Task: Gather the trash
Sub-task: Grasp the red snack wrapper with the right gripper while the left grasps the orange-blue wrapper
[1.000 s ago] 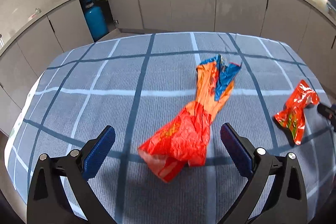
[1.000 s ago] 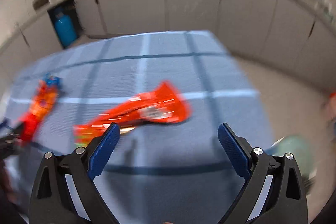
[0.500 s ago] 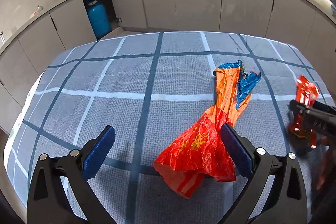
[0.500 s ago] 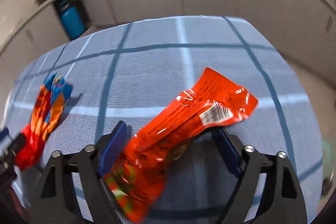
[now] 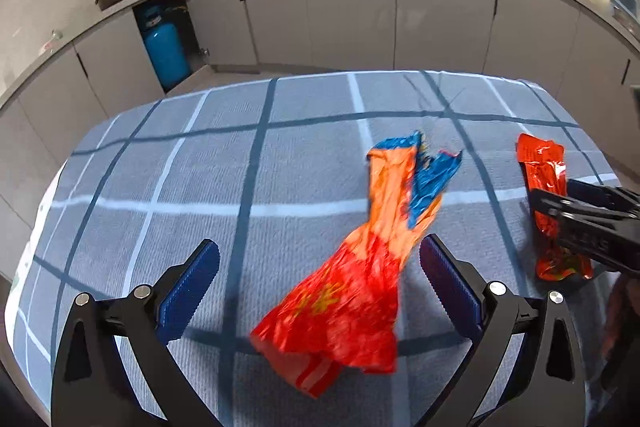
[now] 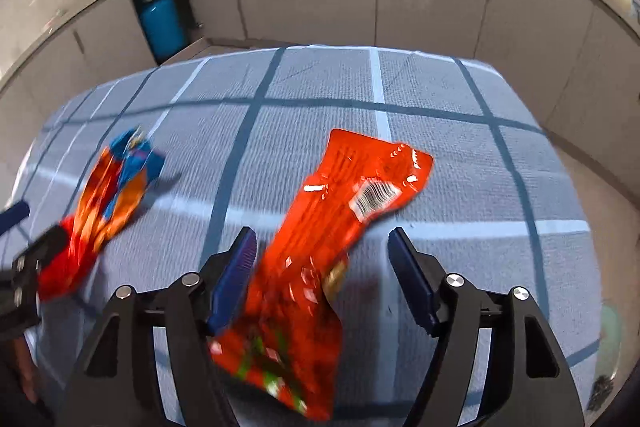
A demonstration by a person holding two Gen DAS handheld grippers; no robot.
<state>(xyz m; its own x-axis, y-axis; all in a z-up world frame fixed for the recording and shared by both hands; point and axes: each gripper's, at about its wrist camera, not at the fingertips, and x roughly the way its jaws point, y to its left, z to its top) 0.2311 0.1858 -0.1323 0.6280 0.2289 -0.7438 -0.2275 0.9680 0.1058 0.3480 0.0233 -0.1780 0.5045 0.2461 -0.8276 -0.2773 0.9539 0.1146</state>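
- Right gripper (image 6: 322, 251) jaws have just been closing around the red wrapper (image 6: 320, 247); left pad is touching it, right pad is standing clear, no grip yet
- Left gripper (image 5: 320, 273) is hovering wide open, pads either side of the orange-and-blue wrapper (image 5: 360, 275), not touching
- Both wrappers are lying on the checked cloth covering the surface (image 5: 200, 167), well apart
- Grey cabinets (image 5: 344, 7) and a blue gas cylinder (image 5: 166, 51) are standing behind

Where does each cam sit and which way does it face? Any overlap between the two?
Left wrist: on the left gripper, looking down across the checked tablecloth; own open blue pads flank the orange-and-blue wrapper.
Right wrist: on the right gripper, same heading; its pads, just closing, straddle the red wrapper without pressing.
Shared: both wrappers, the other gripper, blue gas cylinder.
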